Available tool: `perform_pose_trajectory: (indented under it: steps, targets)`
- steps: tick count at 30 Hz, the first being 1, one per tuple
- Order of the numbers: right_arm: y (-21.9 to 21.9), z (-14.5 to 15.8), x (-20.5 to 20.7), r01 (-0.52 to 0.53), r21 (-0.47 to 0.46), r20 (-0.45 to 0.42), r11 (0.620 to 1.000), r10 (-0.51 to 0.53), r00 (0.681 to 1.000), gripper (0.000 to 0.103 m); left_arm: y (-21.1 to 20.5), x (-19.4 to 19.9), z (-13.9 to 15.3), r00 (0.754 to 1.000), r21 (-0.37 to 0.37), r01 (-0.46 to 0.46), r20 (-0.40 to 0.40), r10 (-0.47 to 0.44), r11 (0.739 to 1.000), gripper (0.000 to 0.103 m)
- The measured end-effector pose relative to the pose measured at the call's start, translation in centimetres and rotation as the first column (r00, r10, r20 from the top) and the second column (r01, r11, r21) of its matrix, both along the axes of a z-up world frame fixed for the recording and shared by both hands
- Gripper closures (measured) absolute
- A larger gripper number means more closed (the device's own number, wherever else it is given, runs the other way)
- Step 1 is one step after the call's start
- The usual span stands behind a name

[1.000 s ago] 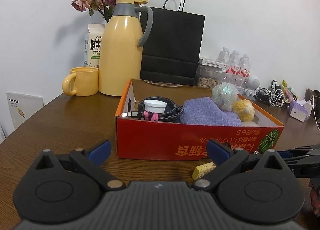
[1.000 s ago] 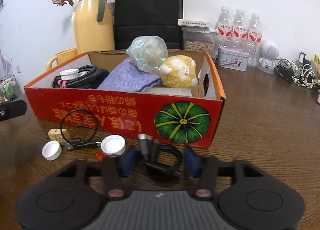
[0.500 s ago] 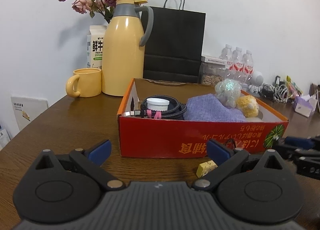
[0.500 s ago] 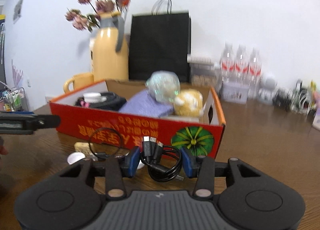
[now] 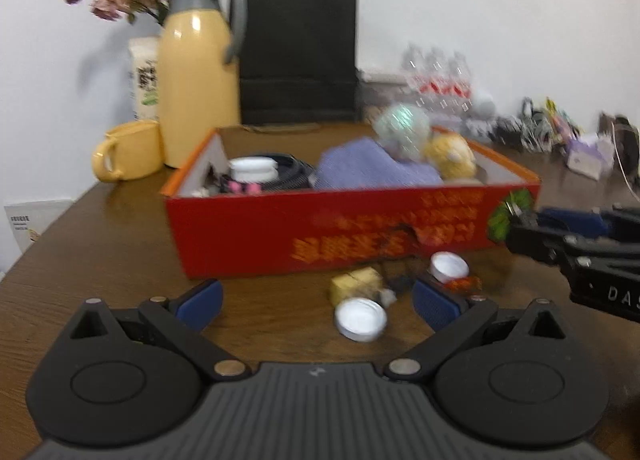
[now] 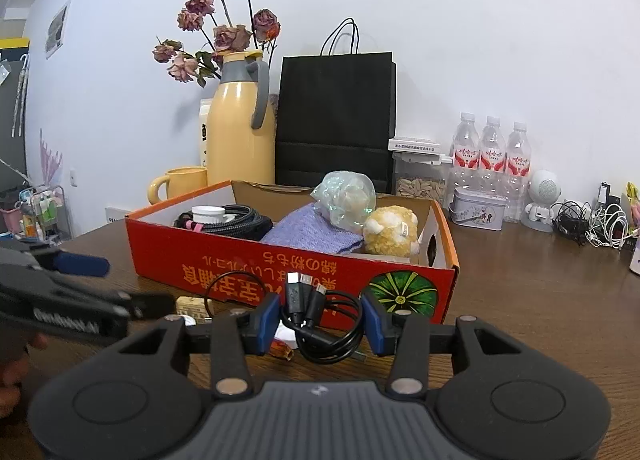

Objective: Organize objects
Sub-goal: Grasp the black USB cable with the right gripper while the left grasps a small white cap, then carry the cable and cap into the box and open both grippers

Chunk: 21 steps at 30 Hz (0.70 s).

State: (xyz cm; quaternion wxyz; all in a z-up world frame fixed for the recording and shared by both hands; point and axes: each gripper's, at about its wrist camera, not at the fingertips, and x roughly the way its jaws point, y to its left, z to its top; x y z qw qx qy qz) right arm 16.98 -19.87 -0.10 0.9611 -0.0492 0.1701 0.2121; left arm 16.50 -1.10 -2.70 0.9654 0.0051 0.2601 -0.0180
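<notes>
A red cardboard box (image 5: 280,236) (image 6: 248,256) stands on the wooden table, holding a coiled cable, a white jar, a purple cloth, a plastic-wrapped ball and a yellow plush. My right gripper (image 6: 320,318) is shut on a coiled black USB cable (image 6: 320,324) and holds it lifted in front of the box. My left gripper (image 5: 316,300) is open and empty, low over the table; two white caps (image 5: 360,319) (image 5: 449,264) and a yellow block (image 5: 355,283) lie just ahead of it. The right gripper also shows at the left wrist view's right edge (image 5: 520,234).
Behind the box stand a yellow thermos (image 6: 238,127), a yellow mug (image 6: 180,183), a black paper bag (image 6: 336,119), water bottles (image 6: 492,151), a tin (image 6: 476,213) and tangled cables (image 6: 592,219). Dried roses (image 6: 220,35) rise behind the thermos.
My right gripper has closed on the black cable and lifted it off the table, rising in front of the box. My left gripper has shifted, bringing the caps and block into view.
</notes>
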Motion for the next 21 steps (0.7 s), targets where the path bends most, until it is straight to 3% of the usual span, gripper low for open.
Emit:
perform_pose_trajectory:
  steps: [4, 9, 10, 12, 13, 14, 21]
  targets:
    - [-0.1, 0.0, -0.1, -0.003, 0.002, 0.004, 1.0, 0.003, 1.0, 0.06, -1.0, 1.5, -0.9, 0.993, -0.009, 0.023, -0.112, -0.024, 1.0, 0.001]
    - [-0.2, 0.0, -0.2, -0.01, 0.005, 0.005, 1.0, 0.01, 1.0, 0.06, -1.0, 2.1, -1.4, 0.991, -0.024, -0.001, -0.135, -0.002, 1.0, 0.02]
    - [-0.2, 0.0, -0.3, -0.011, 0.005, 0.004, 1.0, 0.011, 1.0, 0.06, -1.1, 2.1, -1.3, 0.991, -0.019, 0.001, -0.132, -0.003, 1.0, 0.026]
    - [-0.2, 0.0, -0.3, -0.011, 0.005, 0.004, 1.0, 0.011, 1.0, 0.06, -1.3, 2.0, -1.2, 0.992, -0.005, 0.003, -0.122, -0.004, 1.0, 0.048]
    - [-0.2, 0.0, -0.2, -0.011, 0.005, 0.004, 1.0, 0.011, 1.0, 0.06, -1.4, 1.8, -1.2, 0.993, -0.001, 0.006, -0.114, -0.006, 1.0, 0.068]
    - [-0.2, 0.0, -0.2, -0.011, 0.005, 0.004, 1.0, 0.011, 1.0, 0.06, -1.5, 1.7, -1.1, 0.994, -0.005, 0.01, -0.11, -0.011, 1.0, 0.073]
    - [-0.1, 0.0, -0.3, -0.012, 0.004, 0.004, 1.0, 0.012, 1.0, 0.06, -1.4, 0.5, -0.6, 0.998, -0.019, 0.011, -0.062, -0.012, 1.0, 0.073]
